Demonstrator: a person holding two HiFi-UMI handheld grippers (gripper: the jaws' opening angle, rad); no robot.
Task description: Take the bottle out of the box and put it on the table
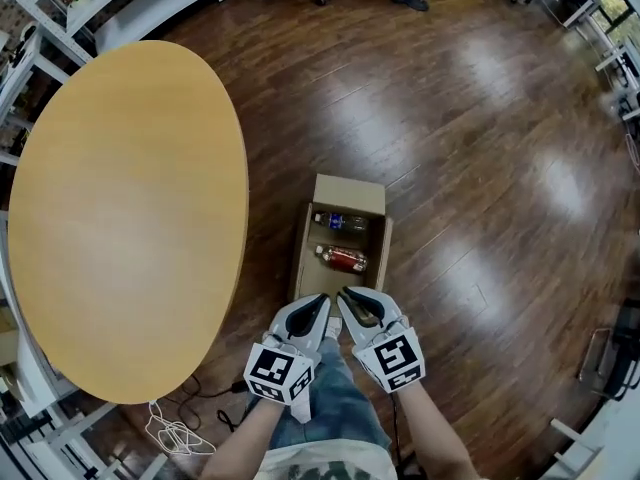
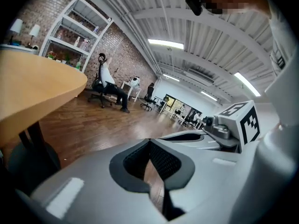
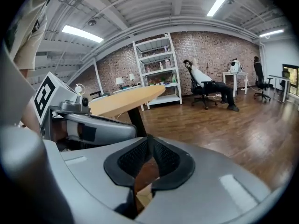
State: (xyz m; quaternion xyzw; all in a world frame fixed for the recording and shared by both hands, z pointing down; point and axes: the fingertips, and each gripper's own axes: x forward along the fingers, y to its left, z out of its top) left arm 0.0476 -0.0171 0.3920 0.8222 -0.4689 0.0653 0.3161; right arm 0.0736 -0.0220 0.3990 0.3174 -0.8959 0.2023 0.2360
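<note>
Left tool [image 1: 320,306], right tool [image 1: 350,300], box [image 1: 348,194] on wood floor [image 1: 480,168], oval table [image 1: 120,218]

The left tool [image 1: 321,305] is held low in front of the body, pointing forward and downward. Its jaws meet at the tips, with nothing between them. The right tool [image 1: 345,298] sits just beside it in the same attitude. The two bodies converge in a narrow V, tips close together. Its jaws also meet at the tips and hold nothing. The left forearm [image 1: 245,436] and right forearm [image 1: 432,436] are bare and reach forward from the lower edge of the head view.
</note>
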